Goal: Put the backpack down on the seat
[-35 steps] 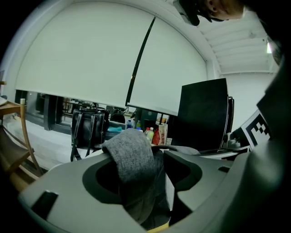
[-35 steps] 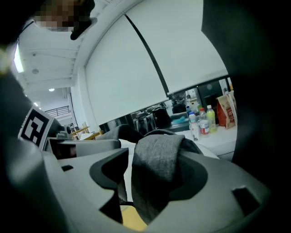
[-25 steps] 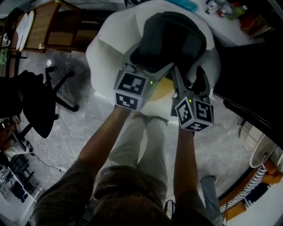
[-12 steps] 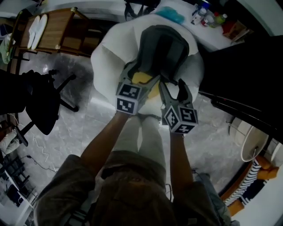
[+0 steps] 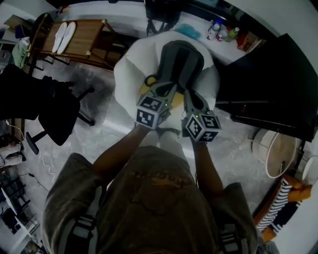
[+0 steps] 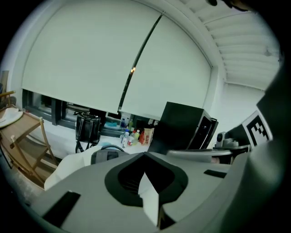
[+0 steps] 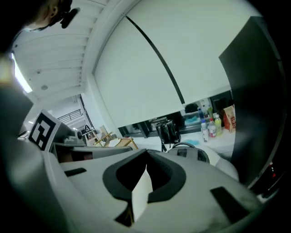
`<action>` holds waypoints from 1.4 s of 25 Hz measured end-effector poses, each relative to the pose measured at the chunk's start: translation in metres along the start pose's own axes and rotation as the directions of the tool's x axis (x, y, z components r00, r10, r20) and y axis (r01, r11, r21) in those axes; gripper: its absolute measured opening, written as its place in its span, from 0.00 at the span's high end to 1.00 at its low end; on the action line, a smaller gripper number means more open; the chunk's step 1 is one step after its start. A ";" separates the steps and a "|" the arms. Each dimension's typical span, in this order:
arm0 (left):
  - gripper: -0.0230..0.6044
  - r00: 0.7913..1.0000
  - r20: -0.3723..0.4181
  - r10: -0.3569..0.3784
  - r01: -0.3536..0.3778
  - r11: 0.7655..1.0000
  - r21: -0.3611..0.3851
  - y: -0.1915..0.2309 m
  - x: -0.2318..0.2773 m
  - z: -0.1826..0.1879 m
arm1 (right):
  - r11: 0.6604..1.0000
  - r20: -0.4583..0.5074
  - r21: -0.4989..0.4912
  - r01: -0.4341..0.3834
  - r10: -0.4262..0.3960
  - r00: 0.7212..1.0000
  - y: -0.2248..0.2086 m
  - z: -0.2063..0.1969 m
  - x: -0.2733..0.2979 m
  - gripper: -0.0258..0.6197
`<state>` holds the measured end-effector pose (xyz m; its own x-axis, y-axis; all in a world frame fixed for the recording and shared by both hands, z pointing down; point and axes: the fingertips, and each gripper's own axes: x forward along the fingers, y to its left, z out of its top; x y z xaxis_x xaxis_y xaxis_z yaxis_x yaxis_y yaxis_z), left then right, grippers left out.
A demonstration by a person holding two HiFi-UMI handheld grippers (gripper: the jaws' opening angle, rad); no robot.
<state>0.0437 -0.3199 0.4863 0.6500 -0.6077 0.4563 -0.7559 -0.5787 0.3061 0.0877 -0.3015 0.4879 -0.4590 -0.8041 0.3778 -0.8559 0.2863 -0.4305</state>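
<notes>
The grey backpack [image 5: 180, 60] lies on the white seat [image 5: 128, 74], with a yellow patch [image 5: 147, 87] showing at its near left edge. My left gripper [image 5: 166, 90] and right gripper [image 5: 189, 97] hover side by side over the backpack's near end, both shut and holding nothing. In the left gripper view the jaws [image 6: 145, 157] meet tip to tip, and the backpack's top [image 6: 105, 155] peeks over them. In the right gripper view the jaws [image 7: 146, 154] also meet, with the backpack [image 7: 191, 154] just beyond.
A wooden rack [image 5: 82, 35] holding white slippers stands at the far left, a black office chair [image 5: 55, 113] on the left. A large black cabinet [image 5: 271, 82] fills the right. Behind the seat are a black bag [image 5: 161, 12] and bottles [image 5: 221, 31] on a counter.
Both grippers have gone from open at the backpack's near end to shut and have drawn back from it. The backpack stays on the seat, and the head view has risen.
</notes>
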 end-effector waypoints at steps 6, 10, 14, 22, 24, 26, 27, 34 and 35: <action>0.96 0.999 -0.022 -0.049 0.049 0.999 0.013 -0.034 -0.041 0.027 | 0.997 -0.035 -0.052 -0.062 0.060 0.998 0.034 0.015 -0.041 0.96; 0.96 0.994 0.015 -0.112 0.111 0.992 0.056 -0.052 -0.064 0.052 | 0.988 -0.020 -0.101 -0.117 0.116 0.993 0.055 0.032 -0.069 0.96; 0.96 0.981 0.057 -0.185 0.174 0.972 0.158 -0.068 -0.089 0.068 | 0.974 0.032 -0.142 -0.175 0.182 0.983 0.073 0.050 -0.089 0.96; 0.97 0.932 0.219 -0.288 0.217 0.930 0.298 -0.095 -0.130 0.096 | 0.931 0.187 -0.263 -0.254 0.308 0.933 0.102 0.095 -0.130 0.96; 0.96 0.926 0.237 -0.293 0.213 0.926 0.312 -0.096 -0.135 0.100 | 0.929 0.200 -0.267 -0.255 0.312 0.929 0.103 0.098 -0.131 0.96; 0.96 0.922 0.250 -0.296 0.210 0.924 0.320 -0.096 -0.138 0.102 | 0.930 0.208 -0.260 -0.258 0.315 0.926 0.104 0.100 -0.130 0.96; 0.96 0.921 0.252 -0.298 0.212 0.924 0.317 -0.097 -0.139 0.102 | 0.931 0.210 -0.258 -0.260 0.316 0.925 0.104 0.100 -0.130 0.96; 0.96 0.918 0.256 -0.304 0.222 0.927 0.304 -0.098 -0.138 0.104 | 0.900 0.215 -0.328 -0.288 0.368 0.905 0.116 0.108 -0.132 0.96; 0.96 0.917 0.261 -0.302 0.219 0.927 0.305 -0.098 -0.138 0.105 | 0.899 0.216 -0.326 -0.294 0.373 0.902 0.117 0.109 -0.132 0.96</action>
<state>0.0359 -0.2363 0.3057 0.8449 -0.5241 0.1075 -0.5345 -0.8352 0.1291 0.0745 -0.2185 0.2985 -0.6821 -0.7313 0.0037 -0.7121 0.6630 -0.2311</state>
